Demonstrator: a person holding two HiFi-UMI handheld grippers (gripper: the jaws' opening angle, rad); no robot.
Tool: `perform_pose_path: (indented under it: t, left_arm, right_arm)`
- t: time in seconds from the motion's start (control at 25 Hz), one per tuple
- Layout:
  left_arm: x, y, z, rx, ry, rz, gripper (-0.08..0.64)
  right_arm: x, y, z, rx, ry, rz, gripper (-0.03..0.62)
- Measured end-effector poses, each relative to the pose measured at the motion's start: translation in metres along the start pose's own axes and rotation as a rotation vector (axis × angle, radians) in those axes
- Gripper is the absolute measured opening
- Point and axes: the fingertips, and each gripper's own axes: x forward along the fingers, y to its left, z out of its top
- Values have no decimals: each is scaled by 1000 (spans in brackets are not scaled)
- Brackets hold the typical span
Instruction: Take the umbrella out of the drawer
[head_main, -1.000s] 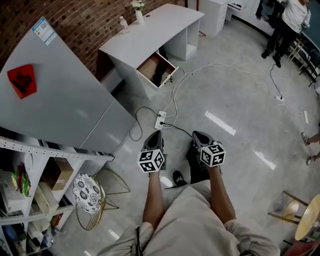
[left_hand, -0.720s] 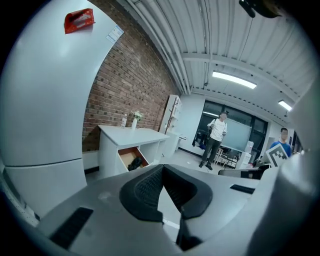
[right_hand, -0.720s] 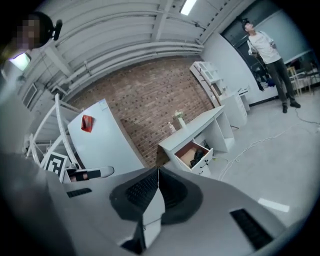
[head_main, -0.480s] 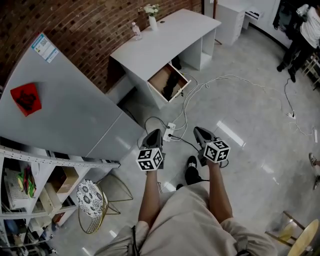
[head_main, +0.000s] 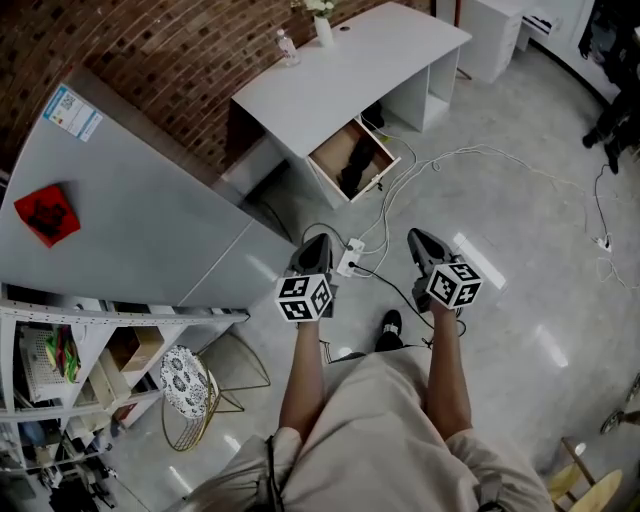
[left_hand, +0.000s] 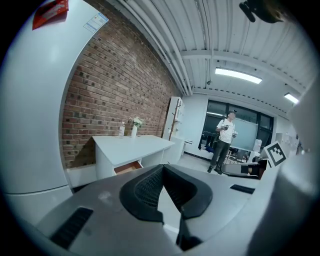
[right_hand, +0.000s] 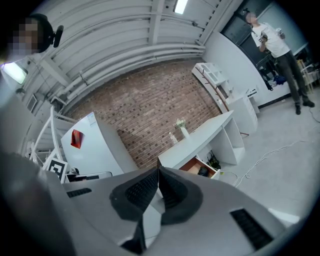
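The white desk (head_main: 330, 75) stands against the brick wall with its wooden drawer (head_main: 354, 160) pulled open. A dark umbrella (head_main: 360, 170) lies inside the drawer. Both grippers are held out over the floor, well short of the desk. My left gripper (head_main: 316, 241) is shut with nothing in it. My right gripper (head_main: 419, 239) is shut and empty too. In the left gripper view the closed gripper (left_hand: 162, 168) points toward the drawer (left_hand: 127, 167). In the right gripper view the closed gripper (right_hand: 158, 170) points at the drawer (right_hand: 199, 166) with the umbrella (right_hand: 203, 171) in it.
A tall grey fridge (head_main: 130, 220) stands at the left, with a wire shelf (head_main: 60, 370) and a gold wire stool (head_main: 187, 385) beside it. A power strip (head_main: 351, 258) and cables (head_main: 480, 155) lie on the floor ahead. A vase (head_main: 322, 28) and a bottle (head_main: 288, 45) stand on the desk.
Both grippers have moved forward toward the desk. The open drawer now lies nearer to them in the head view.
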Motion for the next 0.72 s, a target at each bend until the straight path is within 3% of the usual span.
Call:
perform_pose_path:
  t: [0.44,0.72]
  left_arm:
    - [-5,29,-15,-33,53,96,9]
    - [17,48,-9,-42,62,88,9]
  right_arm:
    - [25,-24,-35,78,115,-2,69]
    - [46,-29,-20,44,64,-39,69]
